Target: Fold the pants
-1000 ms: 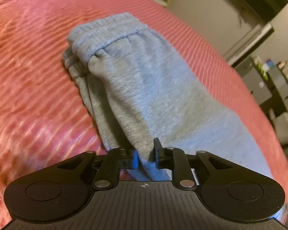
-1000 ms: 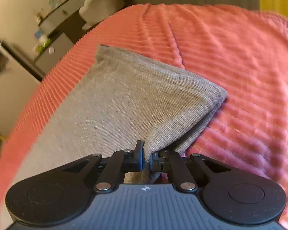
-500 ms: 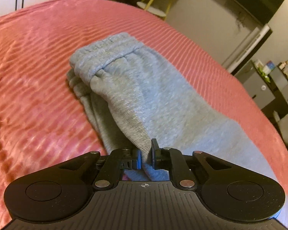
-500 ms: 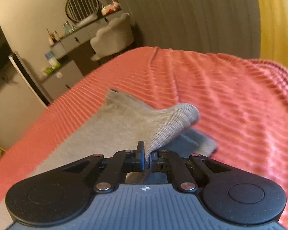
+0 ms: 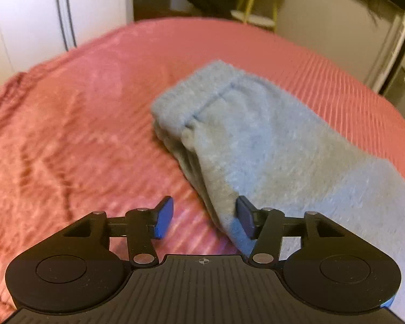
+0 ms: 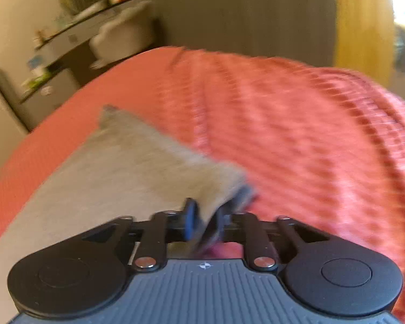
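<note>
Grey sweatpants (image 5: 256,140) lie folded on a red ribbed bedspread (image 5: 81,124). In the left wrist view the waistband end points away from me. My left gripper (image 5: 203,220) is open; the near fold of the cloth rests against its right finger, the left finger stands clear. In the right wrist view, which is blurred, the leg end of the pants (image 6: 127,167) lies on the bedspread (image 6: 310,140). My right gripper (image 6: 205,221) has its fingers a little apart with the cloth edge still between them.
Past the bed's far edge in the left wrist view stand a white wardrobe (image 5: 54,10) and a yellow-legged stool (image 5: 253,8). The right wrist view shows a dresser with a chair (image 6: 116,37) and a yellow curtain (image 6: 364,21).
My left gripper has opened and let go of the fold. My right gripper has come down with the leg end and its fingers have parted. Both views have tilted up.
</note>
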